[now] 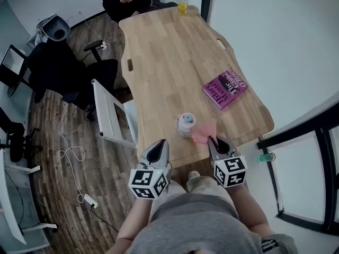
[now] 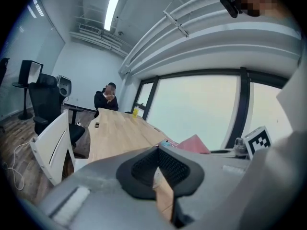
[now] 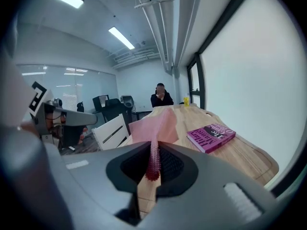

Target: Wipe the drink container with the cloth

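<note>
cloth (image 1: pixel 203 133), pink and textured, is being pinched by right claw (image 1: pixel 214 141) beside pale, blue-topped drink container (image 1: pixel 186 124); left claw (image 1: pixel 160 144) is resting closed, empty.

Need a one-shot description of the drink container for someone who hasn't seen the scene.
Start at the long wooden table and go to its near end. The drink container is the small, pale, round cup with a bluish top, right beside the pink cloth. The only other drink, a yellow bottle, stands at the far end.
</note>
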Available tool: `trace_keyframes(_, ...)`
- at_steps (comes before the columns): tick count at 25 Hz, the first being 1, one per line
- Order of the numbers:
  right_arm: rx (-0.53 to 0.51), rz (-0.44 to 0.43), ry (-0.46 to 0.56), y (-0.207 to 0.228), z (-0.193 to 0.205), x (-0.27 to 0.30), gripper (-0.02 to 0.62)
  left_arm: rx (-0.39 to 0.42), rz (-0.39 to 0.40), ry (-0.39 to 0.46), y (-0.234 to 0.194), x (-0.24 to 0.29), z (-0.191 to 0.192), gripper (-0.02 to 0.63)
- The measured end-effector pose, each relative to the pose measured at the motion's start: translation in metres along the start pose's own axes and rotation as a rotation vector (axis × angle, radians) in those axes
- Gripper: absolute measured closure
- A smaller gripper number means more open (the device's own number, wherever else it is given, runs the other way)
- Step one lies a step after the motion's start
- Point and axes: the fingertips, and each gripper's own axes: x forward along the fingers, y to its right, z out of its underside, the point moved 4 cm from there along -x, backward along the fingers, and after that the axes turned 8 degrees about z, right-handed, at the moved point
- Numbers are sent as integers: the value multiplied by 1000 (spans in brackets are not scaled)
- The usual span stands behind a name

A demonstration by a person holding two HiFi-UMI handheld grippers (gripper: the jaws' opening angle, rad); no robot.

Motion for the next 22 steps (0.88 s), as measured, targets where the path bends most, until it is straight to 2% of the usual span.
trace_keyframes(7, -8, 67, 34, -38, -15, -6, 566, 14, 72, -30, -23, -12, -10, 601)
trace_keyframes(15, -14, 149, 6, -67, -16, 12, 566, 19, 145, -59, -43, -20, -13, 601)
trace_keyframes(22, -27, 182, -43, -86, -6, 35, 566, 26, 187, -83, -60, -25, -13, 603)
